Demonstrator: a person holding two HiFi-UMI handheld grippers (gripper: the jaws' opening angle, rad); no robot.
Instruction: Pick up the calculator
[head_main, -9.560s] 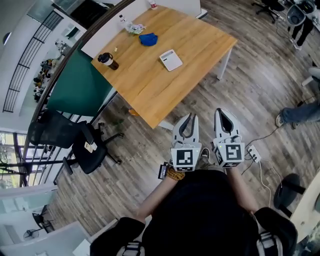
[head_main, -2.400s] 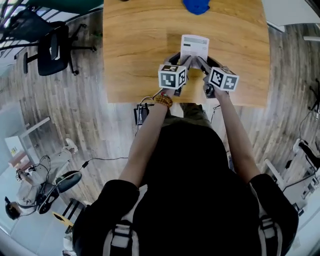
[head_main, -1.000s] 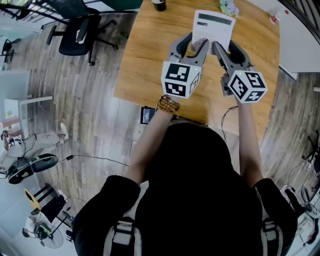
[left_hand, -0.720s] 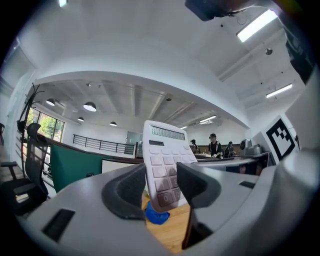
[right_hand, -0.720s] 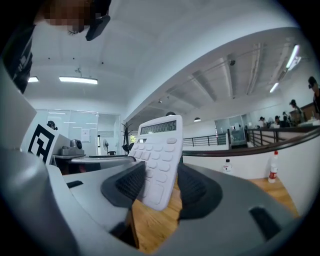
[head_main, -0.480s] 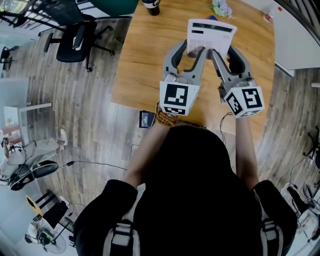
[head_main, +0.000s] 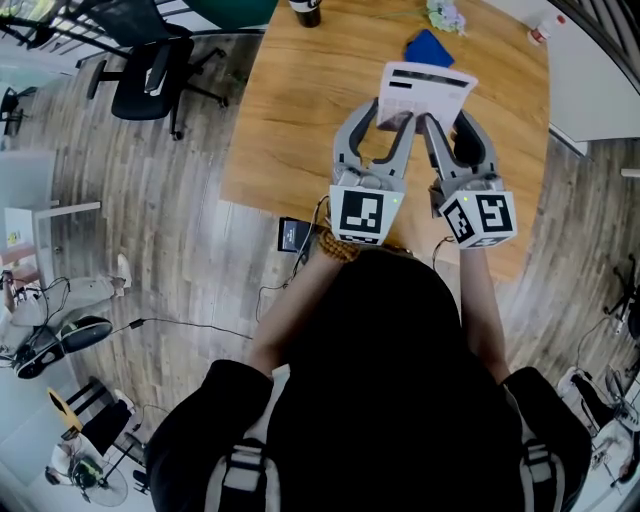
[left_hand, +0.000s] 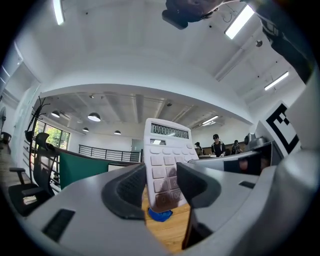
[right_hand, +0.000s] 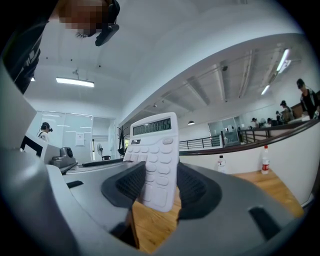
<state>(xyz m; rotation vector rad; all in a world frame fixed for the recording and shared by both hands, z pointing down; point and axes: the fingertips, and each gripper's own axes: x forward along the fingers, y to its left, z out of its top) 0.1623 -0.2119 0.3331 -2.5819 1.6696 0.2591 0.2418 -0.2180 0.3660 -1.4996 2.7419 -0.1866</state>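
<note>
Calculator (head_main: 425, 90) now up off table (head_main: 300, 120)

White calculator (head_main: 428, 90), held aloft, tilted up, display end high

Blue cloth (head_main: 428, 47) just beyond calculator (head_main: 425, 85), cup (head_main: 303, 8) at far edge; tabletop (head_main: 290, 130) open at left

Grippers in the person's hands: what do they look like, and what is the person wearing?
Both the left gripper and right gripper are light grey plastic, with two curved jaws lined with dark ridged pads. Each carries a white cube printed with black square markers. The person wears a black top and a beaded bracelet on the left wrist.
</note>
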